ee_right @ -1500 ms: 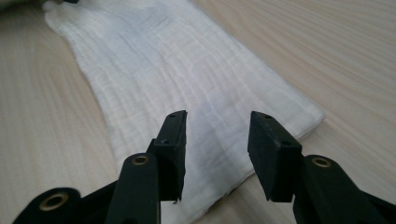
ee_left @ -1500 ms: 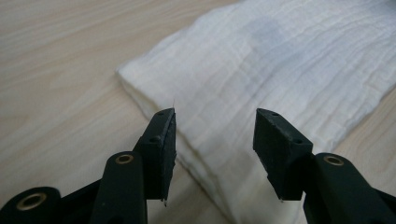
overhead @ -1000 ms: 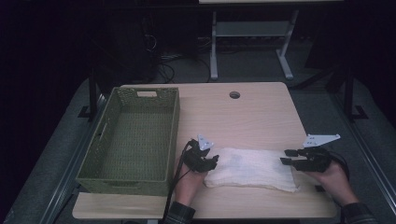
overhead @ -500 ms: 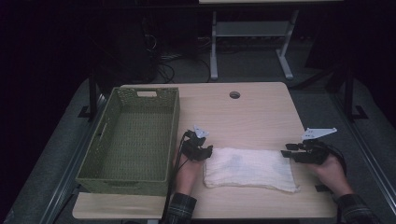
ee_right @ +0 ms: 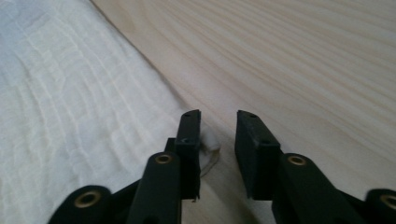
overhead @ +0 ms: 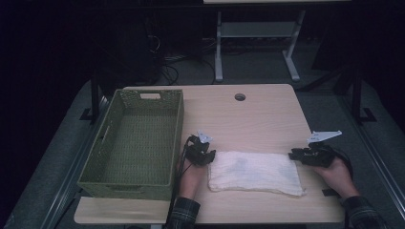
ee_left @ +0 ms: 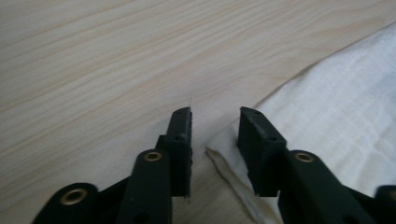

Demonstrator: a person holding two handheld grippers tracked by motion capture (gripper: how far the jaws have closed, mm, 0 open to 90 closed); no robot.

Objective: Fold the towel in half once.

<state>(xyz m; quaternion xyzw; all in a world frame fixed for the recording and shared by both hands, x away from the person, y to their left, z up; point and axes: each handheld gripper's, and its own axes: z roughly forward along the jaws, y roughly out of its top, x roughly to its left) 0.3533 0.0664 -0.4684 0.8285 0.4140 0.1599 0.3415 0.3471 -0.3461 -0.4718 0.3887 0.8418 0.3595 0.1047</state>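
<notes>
At table front, folded white towel (overhead: 255,172) flat between both grippers, left gripper (overhead: 200,153) and right gripper (overhead: 311,156) each straddling a towel corner, jaws just been closing, gap remains, green basket (overhead: 136,138) left of left gripper.

— What is my cloth (overhead: 255,172) made of, at the lower middle of the high view?

— Soft white woven fabric, matt and finely creased, with a stitched hem.

— And the table (overhead: 258,119) under it?

— Pale wood grain, smooth, low sheen. My tongs' fingers (ee_left: 181,140) look like matt black plastic with brass-coloured rivets. The basket (overhead: 136,138) at left is green wickerwork, rough.
</notes>
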